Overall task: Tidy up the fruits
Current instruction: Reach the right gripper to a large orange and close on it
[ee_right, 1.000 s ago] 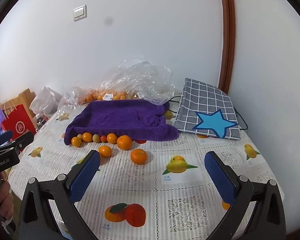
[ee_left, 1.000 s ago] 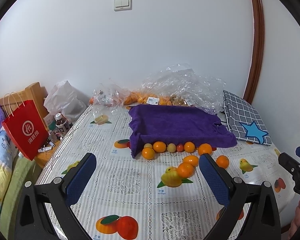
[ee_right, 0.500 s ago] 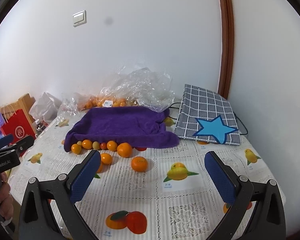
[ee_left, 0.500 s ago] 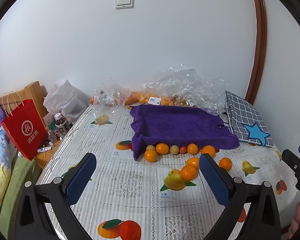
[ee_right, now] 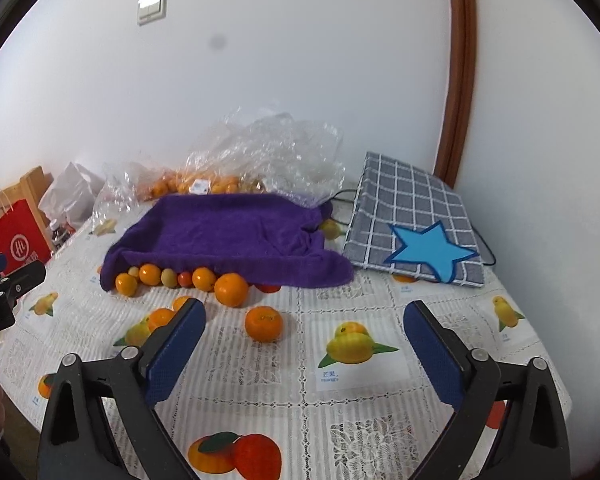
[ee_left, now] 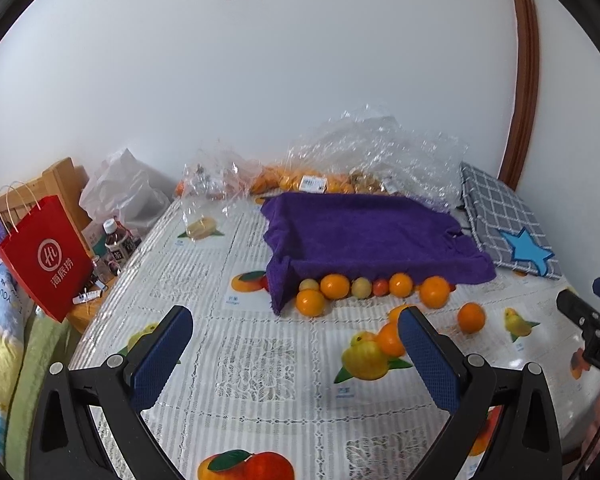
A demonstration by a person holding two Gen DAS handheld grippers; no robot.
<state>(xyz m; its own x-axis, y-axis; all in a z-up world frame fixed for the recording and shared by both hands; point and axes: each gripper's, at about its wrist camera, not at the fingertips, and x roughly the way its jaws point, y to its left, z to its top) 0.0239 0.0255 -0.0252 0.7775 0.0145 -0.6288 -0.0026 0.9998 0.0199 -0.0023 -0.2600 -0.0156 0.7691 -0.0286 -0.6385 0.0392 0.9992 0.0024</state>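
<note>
— Why is the fruit lined up like that?

— It has rolled to the front lip of the purple towel [ee_left: 364, 236]; three oranges [ee_right: 263, 323] sit loose on the desk [ee_left: 236, 360]. The left gripper [ee_left: 296, 354] gapes empty, short of them.

— And the right gripper [ee_right: 304, 350]?

— Wide too, its jaws just narrowing a little, nothing between. Only its view shows the cord behind the checked bag [ee_right: 412, 216]; the left alone shows the bottle [ee_left: 118, 240].
</note>
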